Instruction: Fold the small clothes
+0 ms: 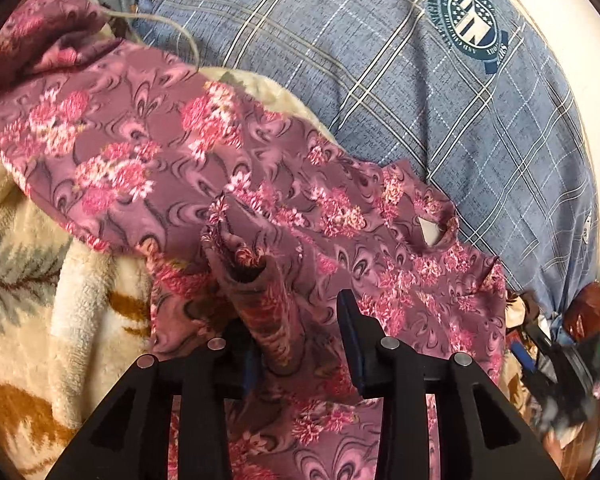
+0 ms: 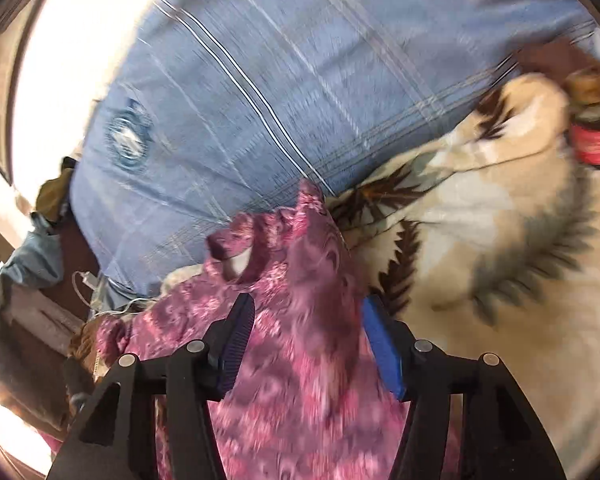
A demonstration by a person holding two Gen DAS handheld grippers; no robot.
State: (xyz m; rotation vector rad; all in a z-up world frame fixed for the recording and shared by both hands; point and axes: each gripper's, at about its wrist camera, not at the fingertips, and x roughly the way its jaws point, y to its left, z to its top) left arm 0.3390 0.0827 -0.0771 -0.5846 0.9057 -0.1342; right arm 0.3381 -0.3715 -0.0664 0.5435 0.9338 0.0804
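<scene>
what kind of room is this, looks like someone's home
Most likely a bedroom at home, on a bed: a big blue plaid pillow, a cream fleece blanket with a leaf print, and a small pink floral top spread on it.

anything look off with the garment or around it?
The floral top lies rumpled rather than flat: one sleeve is bunched into a tube between the fingers of the left gripper, and fabric rides up in a peak in the right wrist view. A loose cord trails over its far end. No damage visible.
</scene>
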